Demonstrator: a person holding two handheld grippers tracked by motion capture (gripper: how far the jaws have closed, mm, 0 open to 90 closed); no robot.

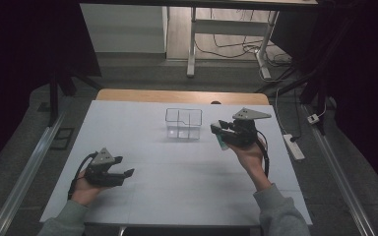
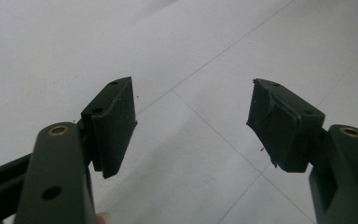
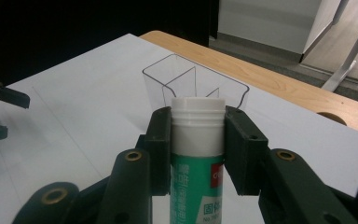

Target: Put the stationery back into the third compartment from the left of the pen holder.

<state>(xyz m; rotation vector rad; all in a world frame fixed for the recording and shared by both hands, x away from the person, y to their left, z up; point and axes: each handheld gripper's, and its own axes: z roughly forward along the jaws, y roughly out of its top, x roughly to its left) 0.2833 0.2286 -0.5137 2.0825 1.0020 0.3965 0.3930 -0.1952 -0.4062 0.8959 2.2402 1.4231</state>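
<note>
Glue stick [image 3: 197, 158] – lower body cut off by the bottom edge of the right gripper view, sides near the cap hidden behind the right gripper [image 3: 198, 140] pads; label print too small to read. High view: stick mostly hidden behind the claw – only a small green-white bit pokes out below it.

We see the left tool [image 2: 193, 126] with its 2 black jaws spread wide apart and nothing between them. Below lies the white tabletop [image 2: 205, 56], crossed by thin lines that meet under the gap.
</note>
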